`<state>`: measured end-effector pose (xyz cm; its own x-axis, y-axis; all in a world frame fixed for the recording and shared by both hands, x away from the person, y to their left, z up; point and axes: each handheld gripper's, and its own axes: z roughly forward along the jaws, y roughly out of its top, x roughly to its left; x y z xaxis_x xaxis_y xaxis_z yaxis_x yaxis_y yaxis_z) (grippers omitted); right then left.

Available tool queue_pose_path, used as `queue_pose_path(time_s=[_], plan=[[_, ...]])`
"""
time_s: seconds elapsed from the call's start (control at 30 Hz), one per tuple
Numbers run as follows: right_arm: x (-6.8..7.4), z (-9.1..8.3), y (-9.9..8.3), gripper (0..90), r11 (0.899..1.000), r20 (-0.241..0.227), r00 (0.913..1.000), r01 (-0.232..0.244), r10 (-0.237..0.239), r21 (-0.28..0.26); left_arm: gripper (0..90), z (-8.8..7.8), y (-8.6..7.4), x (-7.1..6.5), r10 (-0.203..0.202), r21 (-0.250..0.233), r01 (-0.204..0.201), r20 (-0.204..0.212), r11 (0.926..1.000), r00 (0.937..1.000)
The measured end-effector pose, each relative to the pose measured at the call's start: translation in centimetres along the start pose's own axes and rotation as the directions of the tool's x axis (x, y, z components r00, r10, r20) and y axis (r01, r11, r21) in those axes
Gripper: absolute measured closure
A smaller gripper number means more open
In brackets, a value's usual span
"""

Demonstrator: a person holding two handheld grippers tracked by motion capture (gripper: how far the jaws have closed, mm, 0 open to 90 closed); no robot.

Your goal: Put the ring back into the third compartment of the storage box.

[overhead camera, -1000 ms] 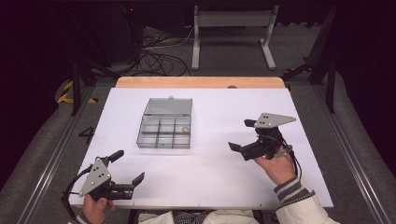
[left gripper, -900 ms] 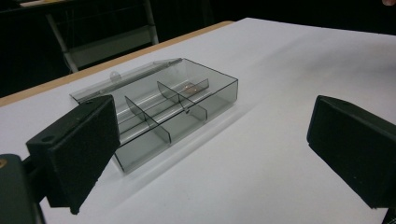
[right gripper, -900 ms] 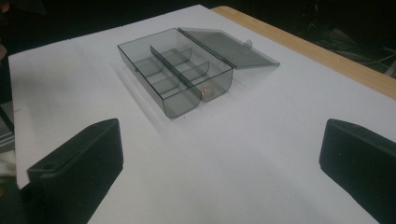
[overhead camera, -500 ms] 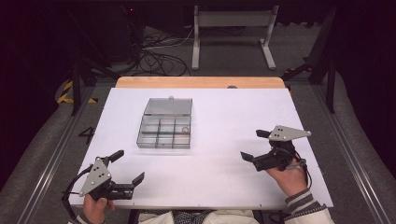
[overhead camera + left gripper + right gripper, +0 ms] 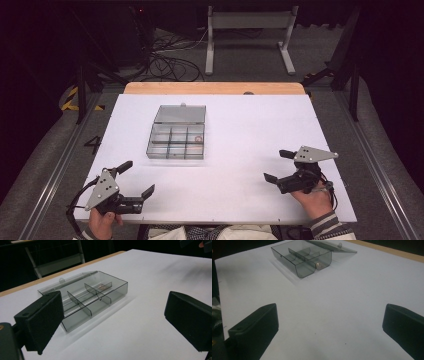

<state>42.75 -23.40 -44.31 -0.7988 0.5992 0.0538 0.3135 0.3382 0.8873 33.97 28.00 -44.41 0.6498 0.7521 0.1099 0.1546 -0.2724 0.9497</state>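
High view: your left gripper and right gripper rest low at the near edge, jaws spread, holding nothing, likely parked. Clear grey plastic compartment box sits mid-table on the white tabletop, lid open, well apart from both. Floor marking reads "4".

Divided box on table at 11 o'clock of centre, lid open behind it; ring in its right-middle compartment.
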Motion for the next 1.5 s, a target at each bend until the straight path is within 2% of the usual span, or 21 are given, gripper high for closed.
queue_pose_path(time_s=[0.27, 0.7, 0.8, 0.97, 1.17, 1.5], plan=[[-0.1, 0.3, -1.4, 0.7, 1.0, 0.004, 1.0, 0.003, -0.003, 0.016, 2.9, 0.0, 0.0, 0.0, 0.001, -0.002, -0.001, 0.0, 1.0, 1.0], [-0.3, 0.9, -3.9, 0.7, 0.997, 0.003, 0.9997, -0.024, 0.024, 0.068, 2.9, 0.0, 0.0, 0.0, -0.003, 0.003, 0.003, 0.003, 1.0, 1.0], [-0.1, 1.0, -3.8, 0.7, 0.997, -0.002, 0.9999, -0.014, 0.014, 0.077, 2.9, 0.0, 0.0, 0.0, -0.002, 0.002, 0.002, 0.002, 1.0, 1.0], [0.3, 0.6, -3.2, 0.8, 0.998, 0.009, 0.9996, 0.027, -0.027, 0.051, 2.9, 0.0, 0.0, 0.0, 0.002, 0.0, -0.002, 0.002, 1.0, 1.0], [0.3, 0.3, -3.2, 0.8, 0.999, 0.017, 0.9996, 0.023, -0.023, 0.032, 2.9, 0.0, 0.0, 0.0, 0.002, 0.002, -0.002, 0.002, 1.0, 1.0], [0.4, 0.4, -3.2, 1.8, 0.999, 0.015, 0.9996, 0.023, -0.024, 0.047, 2.9, 0.1, -0.1, 0.1, -0.008, 0.004, 0.008, 0.014, 1.0, 0.9999]])
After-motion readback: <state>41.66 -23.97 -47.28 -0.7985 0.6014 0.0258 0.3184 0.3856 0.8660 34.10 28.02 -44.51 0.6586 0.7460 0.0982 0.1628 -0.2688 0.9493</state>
